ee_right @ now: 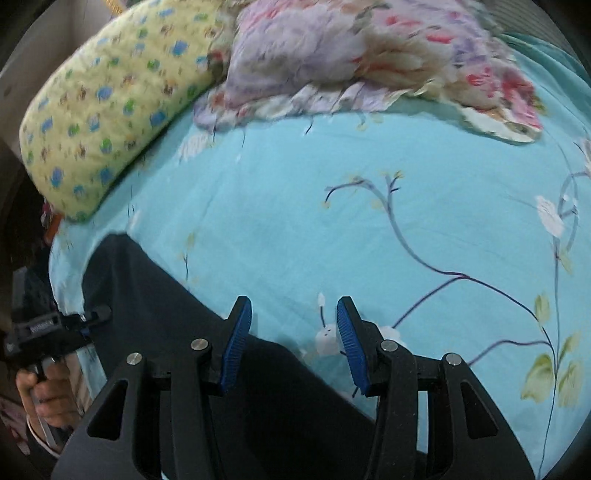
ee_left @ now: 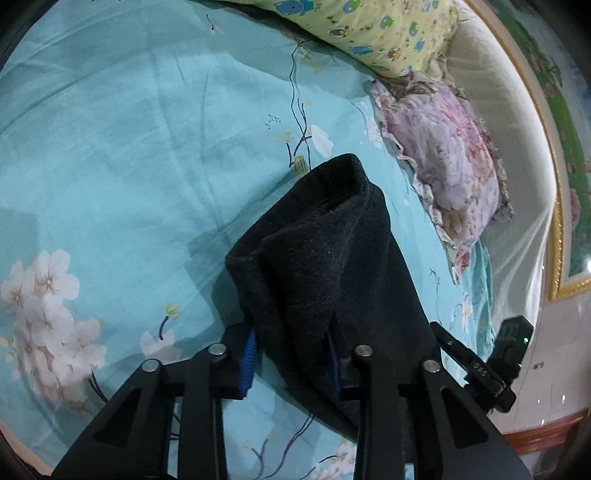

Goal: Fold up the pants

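Observation:
The black pants [ee_left: 325, 251] lie on a turquoise floral bedsheet [ee_left: 129, 155]. My left gripper [ee_left: 291, 354] is shut on a bunched thick fold of the pants, which rises in front of the fingers and hides the right pad. In the right wrist view the pants [ee_right: 192, 332] spread flat across the lower left. My right gripper [ee_right: 293, 339] is open and empty, its blue pads [ee_right: 236, 343] just above the pants' edge. The left gripper [ee_right: 77, 321] shows at the far left of that view, held by a hand, clamped on the pants' far edge.
A yellow cartoon-print pillow [ee_left: 369, 29] and a crumpled pink floral cover [ee_left: 443, 147] lie at the head of the bed; both also show in the right wrist view, the pillow [ee_right: 110, 107] and the cover [ee_right: 351, 55]. A cream headboard [ee_left: 509, 122] stands behind them.

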{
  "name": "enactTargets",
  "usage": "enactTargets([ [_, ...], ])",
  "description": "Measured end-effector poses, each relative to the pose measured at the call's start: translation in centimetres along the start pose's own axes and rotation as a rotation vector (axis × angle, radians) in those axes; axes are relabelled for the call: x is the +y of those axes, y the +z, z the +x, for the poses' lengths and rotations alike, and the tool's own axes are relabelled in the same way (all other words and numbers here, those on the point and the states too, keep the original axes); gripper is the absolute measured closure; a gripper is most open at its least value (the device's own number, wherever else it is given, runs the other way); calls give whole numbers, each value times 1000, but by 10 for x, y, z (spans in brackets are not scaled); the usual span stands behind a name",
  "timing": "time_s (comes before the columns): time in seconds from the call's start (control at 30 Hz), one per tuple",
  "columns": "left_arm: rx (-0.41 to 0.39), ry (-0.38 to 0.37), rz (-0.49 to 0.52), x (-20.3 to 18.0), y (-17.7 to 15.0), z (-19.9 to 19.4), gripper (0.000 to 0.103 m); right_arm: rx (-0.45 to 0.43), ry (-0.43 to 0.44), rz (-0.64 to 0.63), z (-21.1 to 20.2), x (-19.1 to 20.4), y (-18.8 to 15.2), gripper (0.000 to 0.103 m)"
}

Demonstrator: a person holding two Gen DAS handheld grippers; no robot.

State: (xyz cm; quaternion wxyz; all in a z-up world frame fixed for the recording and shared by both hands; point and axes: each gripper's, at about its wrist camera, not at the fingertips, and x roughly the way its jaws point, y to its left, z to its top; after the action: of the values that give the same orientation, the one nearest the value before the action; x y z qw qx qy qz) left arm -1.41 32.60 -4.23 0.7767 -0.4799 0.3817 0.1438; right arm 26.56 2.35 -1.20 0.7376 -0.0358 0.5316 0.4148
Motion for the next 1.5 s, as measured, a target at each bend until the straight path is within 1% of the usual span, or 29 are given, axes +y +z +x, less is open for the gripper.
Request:
enactTargets([
  [0.07, -5, -22, 15, 5, -3, -1, 78, 23, -1, -41, 5, 6, -3, 53],
  [0.2, -7, -55, 30, 12, -8, -4, 80, 53, -38, -190, 11, 25, -13, 53],
  [0.3, -5, -63, 39, 12, -8, -5, 80, 53, -56, -287, 7, 35, -23, 53],
  [0.4, -4, -55, 52, 9, -7, -4, 80, 41, -49, -324, 0, 36, -28, 53],
  [0.47, -7, -43, 72, 4, -7, -3, 80, 60, -35, -336, 3, 34, -29, 53],
  [0.53, -9, -32, 88, -1, -6, -1, 80, 78, -29, -321, 10, 30, -27, 53],
  [0.57, -9, -33, 91, -2, -6, 0, 83, 87, -16, -305, 12, 27, -25, 54],
  [0.6, -9, -34, 93, -3, -6, 0, 84, 97, 10, -272, 15, 21, -22, 59],
  [0.63, -9, -34, 96, -4, -6, 1, 85, 104, 25, -255, 17, 22, -20, 69],
  [0.7, -9, -44, 107, -6, -5, 0, 90, 128, 62, -255, 17, 26, -20, 84],
  [0.73, -14, -48, 123, -9, -5, -3, 91, 133, 47, -268, 14, 29, -23, 88],
  [0.8, -33, -59, 162, -18, -7, -12, 92, 127, 16, -303, 8, 36, -26, 91],
  [0.87, -60, -93, 197, -27, -9, -26, 93, 65, -31, -326, -8, 44, -23, 91],
  [0.97, -90, -155, 229, -36, -12, -44, 92, -61, -85, -298, -36, 44, -14, 93],
  [1.0, -95, -173, 238, -38, -13, -49, 92, -90, -110, -293, -41, 45, -12, 93],
  [1.07, -102, -168, 257, -40, -15, -51, 92, -121, -132, -282, -44, 43, -10, 94],
  [1.13, -100, -148, 272, -39, -16, -49, 92, -119, -144, -275, -37, 44, -10, 94],
  [1.23, -88, -137, 264, -30, -13, -42, 92, -118, -199, -296, -21, 48, -15, 94],
  [1.33, -69, -115, 256, -18, -9, -30, 92, -109, -234, -302, -9, 48, -17, 94],
  [1.5, -50, -65, 267, -7, -9, -13, 90, -89, -260, -289, 8, 44, -18, 94],
])
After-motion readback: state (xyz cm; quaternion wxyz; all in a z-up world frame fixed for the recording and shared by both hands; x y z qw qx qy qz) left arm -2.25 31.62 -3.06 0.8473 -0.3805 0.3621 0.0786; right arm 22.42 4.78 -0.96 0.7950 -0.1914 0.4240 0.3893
